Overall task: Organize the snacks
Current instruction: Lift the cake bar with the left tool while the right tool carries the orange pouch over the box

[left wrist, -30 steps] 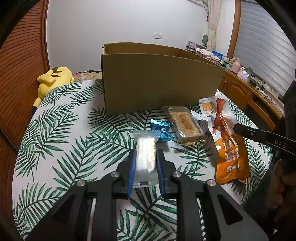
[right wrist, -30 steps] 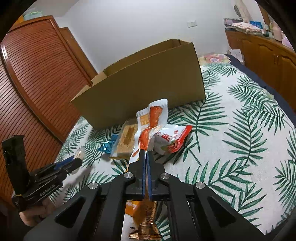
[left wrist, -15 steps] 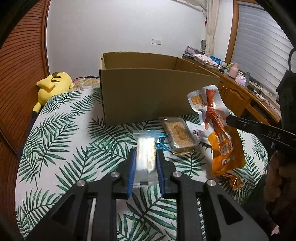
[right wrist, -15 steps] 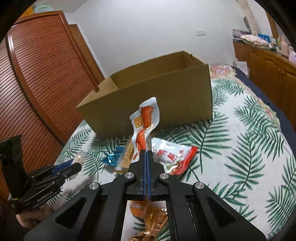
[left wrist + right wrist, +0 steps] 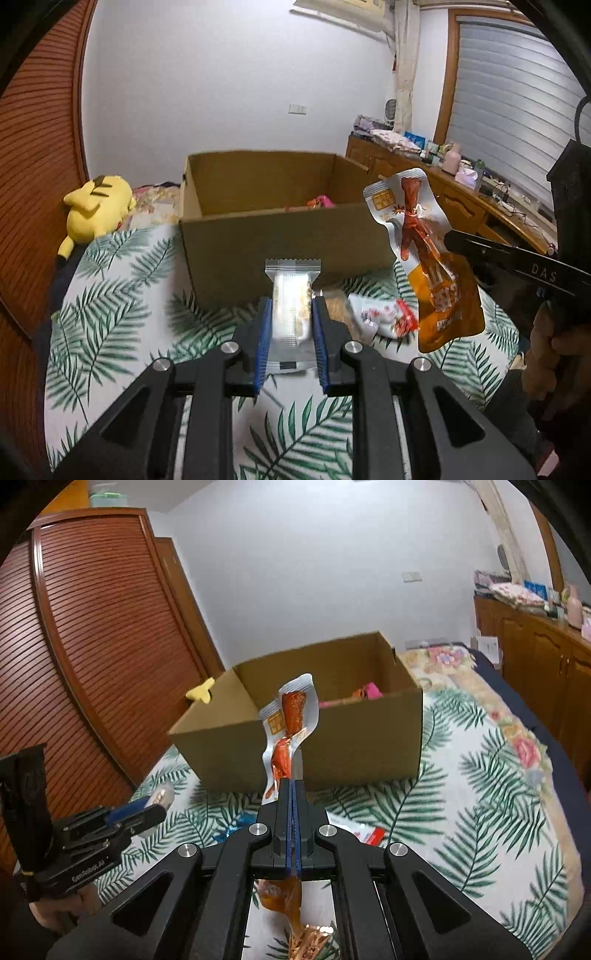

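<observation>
Above a bed spread with a palm-leaf sheet (image 5: pixel 110 306), the left hand-held gripper (image 5: pixel 291 321) clamps a clear-wrapped snack bar (image 5: pixel 291 295) at frame centre, while the right hand-held gripper (image 5: pixel 291 805) pinches an orange snack pouch (image 5: pixel 291 716) tight. An open cardboard box (image 5: pixel 280 236) sits just behind both, with more packets (image 5: pixel 376 317) lying at its foot.

Left gripper (image 5: pixel 291 314): black linkage arms showing silver screws, blue pads lining the fingers. Right gripper (image 5: pixel 291 794): same black build, blue pads, white "DAS" lettering showing on its finger.
</observation>
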Tool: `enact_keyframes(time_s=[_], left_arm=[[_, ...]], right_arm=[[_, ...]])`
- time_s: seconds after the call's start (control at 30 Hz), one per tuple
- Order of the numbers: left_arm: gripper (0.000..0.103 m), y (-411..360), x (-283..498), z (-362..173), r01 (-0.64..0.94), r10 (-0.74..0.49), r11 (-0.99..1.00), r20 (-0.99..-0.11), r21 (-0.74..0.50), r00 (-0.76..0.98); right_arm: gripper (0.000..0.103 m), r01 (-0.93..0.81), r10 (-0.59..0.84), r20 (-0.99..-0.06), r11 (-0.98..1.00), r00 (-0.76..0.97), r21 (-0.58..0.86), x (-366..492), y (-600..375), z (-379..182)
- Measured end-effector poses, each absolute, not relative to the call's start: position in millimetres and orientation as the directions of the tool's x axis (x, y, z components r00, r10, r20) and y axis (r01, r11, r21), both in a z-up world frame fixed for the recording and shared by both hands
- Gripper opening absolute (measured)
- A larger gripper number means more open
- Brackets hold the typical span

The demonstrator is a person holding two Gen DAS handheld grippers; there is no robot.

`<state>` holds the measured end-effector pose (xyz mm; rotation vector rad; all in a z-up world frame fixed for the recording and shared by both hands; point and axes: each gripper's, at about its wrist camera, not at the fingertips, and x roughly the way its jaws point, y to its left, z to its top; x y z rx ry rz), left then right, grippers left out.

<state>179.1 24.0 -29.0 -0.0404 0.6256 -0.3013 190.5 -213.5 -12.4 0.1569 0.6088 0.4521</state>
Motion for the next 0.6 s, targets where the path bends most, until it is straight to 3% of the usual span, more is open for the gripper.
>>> enact_keyframes(time_s=[0.6], left_arm=[[0.019, 22.3, 248.5, 33.6, 0.282, -0.286, 0.956, -0.468, -0.080, 0.836]], right_arm=[[0.000, -0.424, 0.445, -0.402, 0.894, 0.800, 0.145, 233.4, -208.9, 65.6]])
